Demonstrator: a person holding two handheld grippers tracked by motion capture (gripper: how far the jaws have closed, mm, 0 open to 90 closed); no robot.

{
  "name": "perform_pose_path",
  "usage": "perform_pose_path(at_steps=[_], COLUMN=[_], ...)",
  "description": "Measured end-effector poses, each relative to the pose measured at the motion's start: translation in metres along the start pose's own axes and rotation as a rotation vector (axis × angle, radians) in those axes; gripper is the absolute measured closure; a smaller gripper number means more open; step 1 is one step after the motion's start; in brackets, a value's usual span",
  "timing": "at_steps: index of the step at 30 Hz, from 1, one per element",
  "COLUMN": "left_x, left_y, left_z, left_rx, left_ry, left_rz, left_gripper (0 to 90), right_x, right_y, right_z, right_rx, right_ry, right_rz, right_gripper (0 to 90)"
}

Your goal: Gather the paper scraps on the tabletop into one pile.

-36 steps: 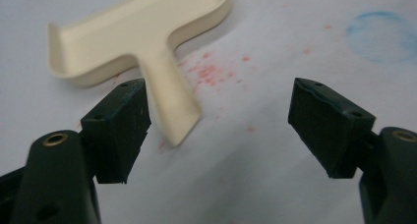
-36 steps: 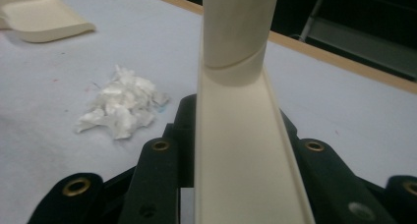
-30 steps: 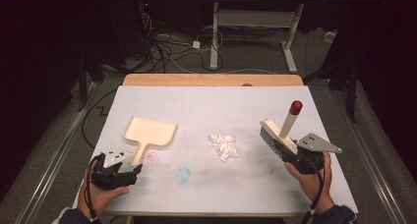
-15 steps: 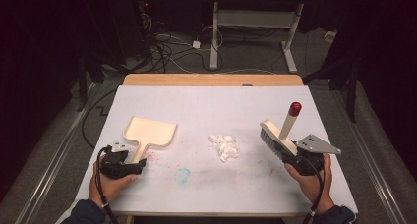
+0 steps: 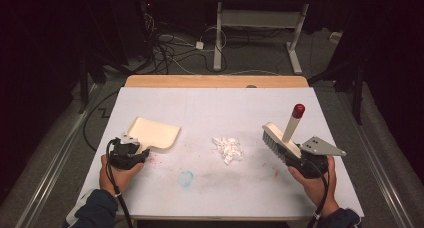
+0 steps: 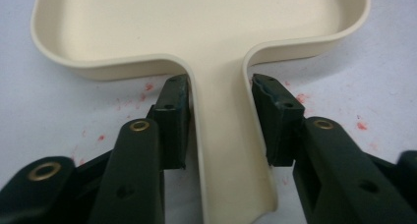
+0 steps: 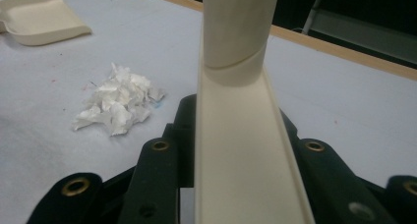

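One dustpan (image 6: 196,32) lies flat, its handle between the left gripper's (image 5: 134,149) fingers (image 6: 171,118), which have just been closing onto it; seat that grip squarely before lifting. One brush (image 5: 278,137) is clenched in the right gripper (image 5: 300,160), one paper pile (image 5: 228,149) left of it.

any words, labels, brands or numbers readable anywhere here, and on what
None: no readable text stands on anything.
The cream dustpan is plain, with no mark on its handle or pan.
The brush and its red-tipped handle carry no label.
The scraps of white paper show no print that can be made out.
The white table cover bears only red specks and a blue smudge, not writing.
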State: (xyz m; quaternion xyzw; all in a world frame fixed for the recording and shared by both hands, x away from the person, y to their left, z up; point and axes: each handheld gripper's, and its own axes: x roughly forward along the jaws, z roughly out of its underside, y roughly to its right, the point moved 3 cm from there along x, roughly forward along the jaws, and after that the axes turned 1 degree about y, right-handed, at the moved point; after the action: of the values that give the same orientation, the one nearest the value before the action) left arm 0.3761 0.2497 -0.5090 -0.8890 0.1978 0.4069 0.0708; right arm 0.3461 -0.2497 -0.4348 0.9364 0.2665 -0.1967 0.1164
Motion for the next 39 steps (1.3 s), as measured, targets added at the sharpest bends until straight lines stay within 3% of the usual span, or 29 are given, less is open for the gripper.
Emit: perform_pose_path(at_steps=[5,14,29,39], left_x=[-0.001,-0.005,-0.016,-0.023], left_y=[0.0,-0.004,-0.004,-0.002], left_z=[-0.002,-0.005,-0.006,-0.008], left_rx=[0.032,0.047,0.108,0.13], left_ry=[-0.019,-0.035,-0.051,-0.034], left_rz=[-0.001,0.007,-0.009,0.001], left_gripper=[63.4,63.7,63.9,64.0], right_x=[-0.001,0.001,0.002,0.003], right_y=[0.001,0.002,0.002,0.004], right_z=[0.0,0.0,-0.001,-0.003], right_rx=[0.011,0.002,0.002,-0.003], right_ry=[0.001,-0.004,-0.004,0.001], right_rz=[0.0,0.0,0.001,0.006], right_gripper=[67.4,67.4,67.4,67.4])
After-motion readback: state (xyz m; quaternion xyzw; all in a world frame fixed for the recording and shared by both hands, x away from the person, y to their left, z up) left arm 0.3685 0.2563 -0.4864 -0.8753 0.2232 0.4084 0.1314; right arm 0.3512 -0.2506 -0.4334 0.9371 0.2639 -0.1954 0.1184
